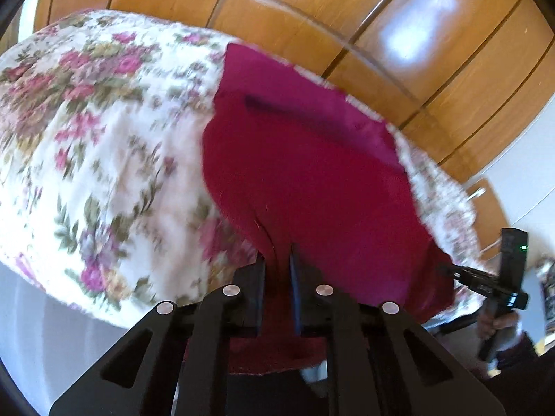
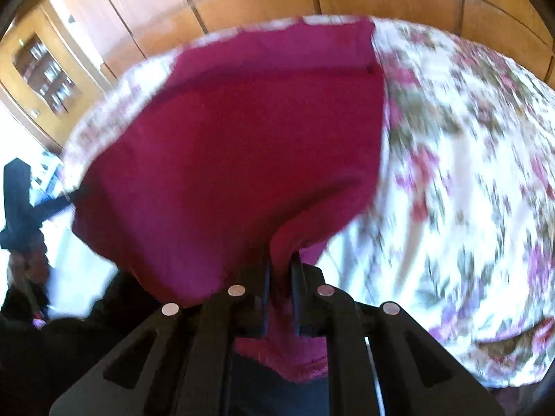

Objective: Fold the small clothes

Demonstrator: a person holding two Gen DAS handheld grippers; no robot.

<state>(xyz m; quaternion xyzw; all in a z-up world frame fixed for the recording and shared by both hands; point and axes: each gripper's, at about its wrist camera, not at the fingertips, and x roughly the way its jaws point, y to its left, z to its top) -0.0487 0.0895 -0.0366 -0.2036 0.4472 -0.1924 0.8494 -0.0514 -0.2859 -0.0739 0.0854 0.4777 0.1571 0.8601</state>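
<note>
Two claws grip one magenta garment along its near edge. The left claw is clamped narrow on a bunched fold of cloth, and the right claw is pinched on the fabric likewise. The garment's far portion rests on the floral-covered tabletop, reaching toward its far edge, while the near edge is raised clear. Both corners appear held so the edge stays taut and level, ready to be carried over for a fold. Frames are motion-blurred; garment type cannot be told. Wooden cabinet panels stand behind.
</note>
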